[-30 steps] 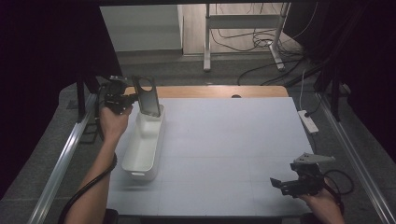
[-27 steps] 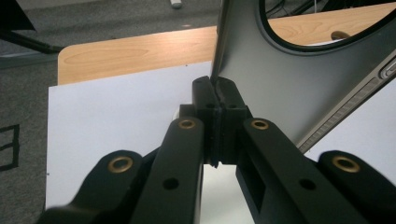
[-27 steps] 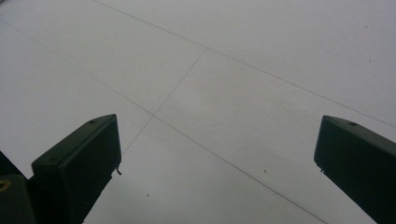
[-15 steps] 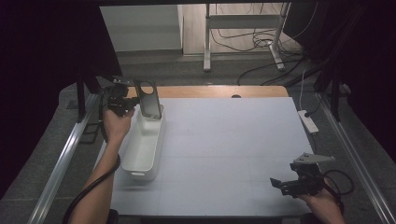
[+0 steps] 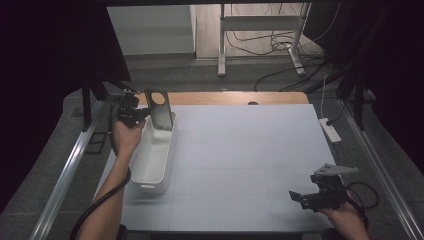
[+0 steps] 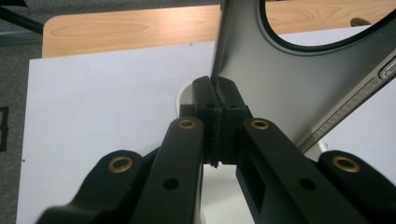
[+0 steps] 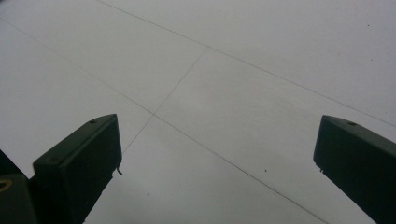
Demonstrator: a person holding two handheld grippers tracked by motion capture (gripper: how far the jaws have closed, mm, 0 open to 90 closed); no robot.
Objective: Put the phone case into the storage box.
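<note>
So the left gripper (image 5: 142,114) is clamped tight on the edge of a dark phone case (image 5: 160,109) with a round cutout, holding it upright over the far end of the white bin (image 5: 152,160) at the table's left side. The right gripper (image 5: 312,196) sits near the right corner, jaws spread wide over the bare white table (image 5: 240,150).

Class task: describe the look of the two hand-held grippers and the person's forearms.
Both are black: the left hand-held gripper trails a thick black cable and has brass-coloured rivets; the right hand-held gripper carries a grey three-cornered plate. The forearms are bare, no sleeves showing.
</note>
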